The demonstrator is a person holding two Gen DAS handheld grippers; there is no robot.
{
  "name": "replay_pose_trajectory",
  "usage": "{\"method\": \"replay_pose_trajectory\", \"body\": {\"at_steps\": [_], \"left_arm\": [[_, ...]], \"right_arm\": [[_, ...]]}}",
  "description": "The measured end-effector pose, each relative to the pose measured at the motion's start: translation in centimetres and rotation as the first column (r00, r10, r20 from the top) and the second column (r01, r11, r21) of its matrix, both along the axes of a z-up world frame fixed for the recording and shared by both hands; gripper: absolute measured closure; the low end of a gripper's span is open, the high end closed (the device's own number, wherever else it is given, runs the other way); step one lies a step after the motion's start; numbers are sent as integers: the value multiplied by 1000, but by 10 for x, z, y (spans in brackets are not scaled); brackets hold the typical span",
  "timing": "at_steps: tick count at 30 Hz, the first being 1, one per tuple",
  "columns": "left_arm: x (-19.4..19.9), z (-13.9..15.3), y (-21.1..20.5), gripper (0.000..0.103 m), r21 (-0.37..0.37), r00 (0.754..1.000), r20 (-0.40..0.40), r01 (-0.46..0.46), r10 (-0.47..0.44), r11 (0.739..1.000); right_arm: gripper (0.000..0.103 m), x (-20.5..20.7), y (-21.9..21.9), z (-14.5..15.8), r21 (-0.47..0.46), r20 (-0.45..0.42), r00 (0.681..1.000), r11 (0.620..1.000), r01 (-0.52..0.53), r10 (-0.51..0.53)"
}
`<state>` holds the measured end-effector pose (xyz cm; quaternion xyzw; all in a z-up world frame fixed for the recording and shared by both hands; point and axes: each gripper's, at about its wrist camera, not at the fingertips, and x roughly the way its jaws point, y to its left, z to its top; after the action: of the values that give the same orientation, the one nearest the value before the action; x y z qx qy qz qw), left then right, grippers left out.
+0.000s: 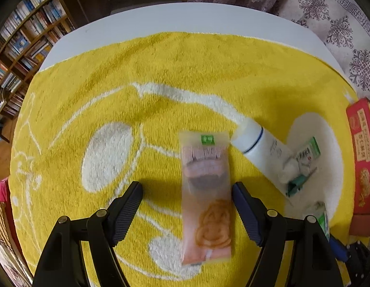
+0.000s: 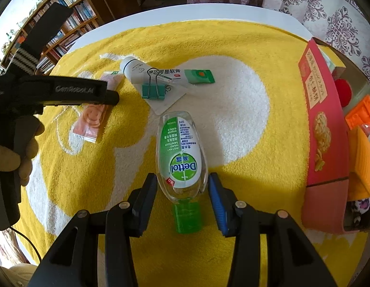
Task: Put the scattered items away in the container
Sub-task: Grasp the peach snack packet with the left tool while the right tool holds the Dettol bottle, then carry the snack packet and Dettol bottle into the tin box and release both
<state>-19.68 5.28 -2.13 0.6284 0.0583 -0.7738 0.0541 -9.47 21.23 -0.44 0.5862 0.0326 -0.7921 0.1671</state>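
Note:
A pink clear packet (image 1: 206, 196) lies flat on the yellow towel (image 1: 161, 71) between the fingers of my open left gripper (image 1: 187, 189); the right finger is close beside it. It also shows in the right wrist view (image 2: 93, 117). A Dettol sanitizer bottle (image 2: 181, 155) with a green cap lies between the fingers of my open right gripper (image 2: 182, 181), neither pad pressing it. A white tube (image 2: 146, 71), a green binder clip (image 2: 153, 91) and a green ointment box (image 2: 200, 76) lie together farther back. The red box container (image 2: 323, 129) stands at the right.
The red box (image 1: 362, 148) holds an orange item (image 2: 362, 112), a red ball (image 2: 343, 91) and other things. The left gripper's body and hand (image 2: 29, 110) fill the left of the right wrist view. Bookshelves (image 1: 24, 40) stand beyond the white table (image 1: 185, 16).

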Motion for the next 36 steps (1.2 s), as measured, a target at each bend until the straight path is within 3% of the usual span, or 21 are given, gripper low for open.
{"method": "replay_pose_trajectory", "body": {"at_steps": [7,12,29,36], "left_arm": [[-6,2,4,27,-6,999,-33,17,-17,1000],[-5,10,9,64,22,998,-53,38,-36,999],[21,39,8,68,75,997,-70,-9,15,997],[32,58,22,68,77,995,-97,-10,18,997]], "right_arm": [[55,-2,-3,0,6,-14,1000,1000,0,0],[56,1,-4,0,20,-27,999,1000,-20,20],[56,-4,6,0,-83,13,1000,996,17,-16],[56,3,17,15,-118,-4,1000,993,11,-12]]}}
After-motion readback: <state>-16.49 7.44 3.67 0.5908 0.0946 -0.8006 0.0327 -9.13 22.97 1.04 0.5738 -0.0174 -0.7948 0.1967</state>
